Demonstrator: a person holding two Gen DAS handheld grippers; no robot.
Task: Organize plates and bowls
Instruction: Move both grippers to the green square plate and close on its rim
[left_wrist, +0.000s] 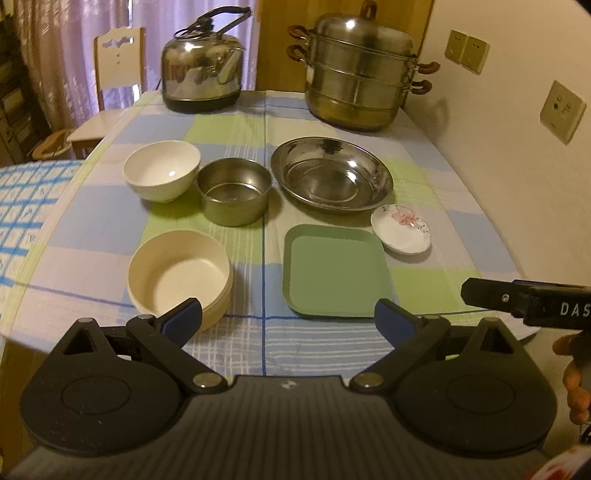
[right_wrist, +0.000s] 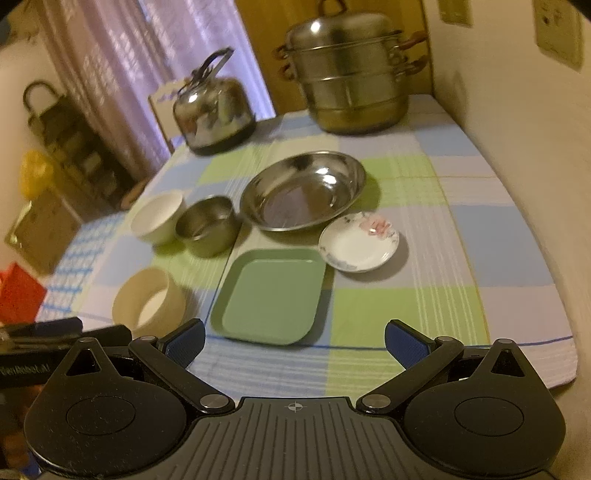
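- Left gripper (left_wrist: 288, 323) and right gripper (right_wrist: 294, 341) both hover with jaws spread wide and empty over the near edge of the checked tablecloth (left_wrist: 92, 225).
- Nearest lie a round cream plastic bowl (left_wrist: 180, 271) and a square green plastic plate (left_wrist: 334, 271).
- Just beyond the green plate sits a small white floral saucer (left_wrist: 401, 229).
- Farther back stand a white ceramic bowl (left_wrist: 162, 170), a small steel bowl (left_wrist: 233, 191) and a wide steel dish (left_wrist: 331, 174).
- At the back are a steel kettle (left_wrist: 202, 70) and a stacked steel steamer pot (left_wrist: 360, 70).
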